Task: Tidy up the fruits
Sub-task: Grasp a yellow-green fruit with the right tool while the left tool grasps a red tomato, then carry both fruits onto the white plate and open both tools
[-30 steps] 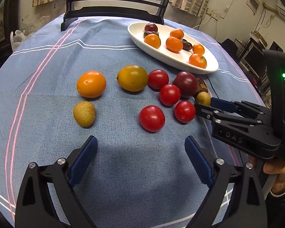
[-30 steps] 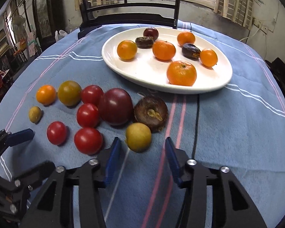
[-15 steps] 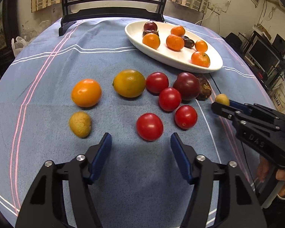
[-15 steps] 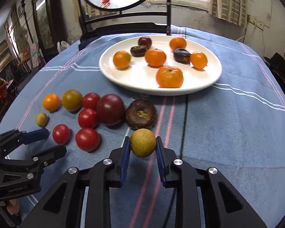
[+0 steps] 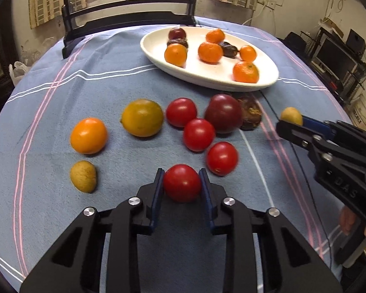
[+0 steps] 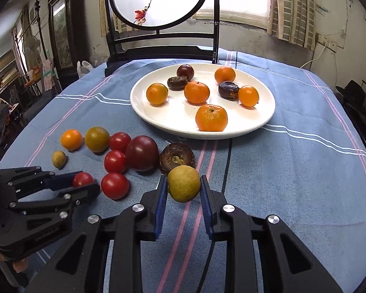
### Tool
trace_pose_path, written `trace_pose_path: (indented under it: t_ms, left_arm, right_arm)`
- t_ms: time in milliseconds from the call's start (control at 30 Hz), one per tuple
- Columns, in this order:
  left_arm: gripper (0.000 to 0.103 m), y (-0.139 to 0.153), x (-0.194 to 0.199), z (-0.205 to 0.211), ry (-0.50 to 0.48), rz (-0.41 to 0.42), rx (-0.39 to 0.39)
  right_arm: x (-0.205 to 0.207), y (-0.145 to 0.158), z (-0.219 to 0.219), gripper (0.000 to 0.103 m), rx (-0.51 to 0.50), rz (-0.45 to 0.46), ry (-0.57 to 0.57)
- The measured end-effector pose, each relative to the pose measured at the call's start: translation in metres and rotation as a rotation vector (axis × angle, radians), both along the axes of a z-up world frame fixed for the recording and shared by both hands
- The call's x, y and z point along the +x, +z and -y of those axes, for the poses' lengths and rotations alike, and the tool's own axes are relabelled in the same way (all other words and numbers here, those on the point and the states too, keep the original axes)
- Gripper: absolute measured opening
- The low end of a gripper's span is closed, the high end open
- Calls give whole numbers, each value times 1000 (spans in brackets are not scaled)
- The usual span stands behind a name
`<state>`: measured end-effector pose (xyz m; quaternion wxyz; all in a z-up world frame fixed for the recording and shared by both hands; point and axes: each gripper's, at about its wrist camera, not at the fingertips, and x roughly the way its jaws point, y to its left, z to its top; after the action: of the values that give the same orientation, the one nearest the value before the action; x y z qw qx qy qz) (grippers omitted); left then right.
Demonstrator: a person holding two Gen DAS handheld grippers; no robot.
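Note:
My left gripper is shut on a red tomato low over the blue cloth; it also shows in the right wrist view. My right gripper is shut on a small yellow-green fruit and holds it above the cloth; it shows in the left wrist view too. A white plate at the back holds several oranges and dark fruits. Loose on the cloth lie three more tomatoes, a dark purple fruit, a brown wrinkled fruit, a yellow-green citrus, an orange and a small yellow fruit.
A black chair with a round painted back stands behind the table. Shelves and equipment line the room on the right. The table edge curves away on both sides.
My left gripper moved forward and closed on the nearest red tomato. My right gripper, holding the yellow-green fruit, rose and drew back from the brown fruit.

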<state>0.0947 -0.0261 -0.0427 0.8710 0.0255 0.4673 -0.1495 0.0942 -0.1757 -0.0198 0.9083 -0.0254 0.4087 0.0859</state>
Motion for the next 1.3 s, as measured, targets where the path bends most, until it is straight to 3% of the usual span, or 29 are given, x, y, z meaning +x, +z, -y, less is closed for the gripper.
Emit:
trace_pose_path:
  t_ms: [300,533,667,833,1100,1133,1200,1267,1300]
  left_arm:
    - [28,50,5,15,-59,94,-34]
    - [28,79,47,39,-70,162,-63]
    - [28,79,80,56,-62,157,-58]
    - [28,62,124,66,-23,91,-51]
    - [29,35,157,80,9,57,25]
    - [31,33,158,81,13,60,42]
    - [39,32,159,80,33,71,59]
    - [60,36,154,75,57,83,47]
    - [63,38,150,71,66,89,39]
  right_arm:
    - [3,24,40,27,148,45,-77]
    - [18,42,40,27,91,88,-43]
    - [43,46,42,27,56,97,-33]
    - [83,37,43,27,39,86,-33]
    - [128,17,47,29,78,22,-57]
    - [131,14,47,38,85,13,-56]
    - [134,12,50,42,89,9,-87]
    - [132,11,54,42,115,-6,-102]
    - [128,11,57,42,130,-15,-100]
